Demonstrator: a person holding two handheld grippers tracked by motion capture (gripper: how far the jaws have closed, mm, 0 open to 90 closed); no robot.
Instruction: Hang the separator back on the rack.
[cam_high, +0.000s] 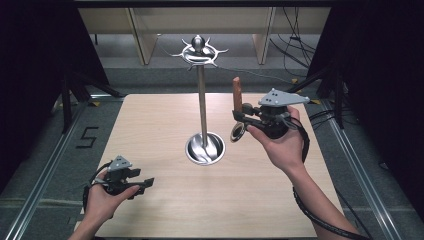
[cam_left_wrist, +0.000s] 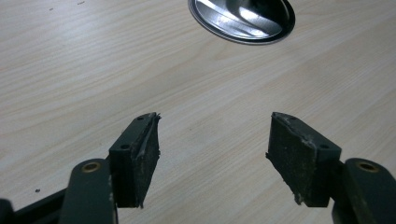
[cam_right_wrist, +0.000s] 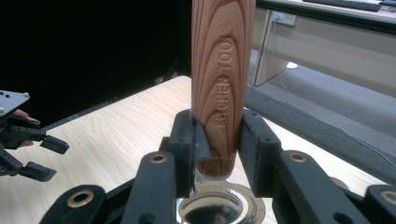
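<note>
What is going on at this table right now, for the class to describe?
A person holds a two-jaw tool in each hand at a wooden table. The right tool is shut on a wooden-handled utensil, handle pointing up, raised above the table beside a tall metal stand with hooks at its top and a round base. The left tool hangs open and empty near the table's front left, its jaws spread over bare wood.

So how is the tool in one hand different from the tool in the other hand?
The right tool is shut on a wooden-handled utensil; the left tool is open and holds nothing. The right tool is held up above the table, near the metal stand; the left tool sits low near the table's front left edge. Both are black, two-jawed, and held in a hand.
</note>
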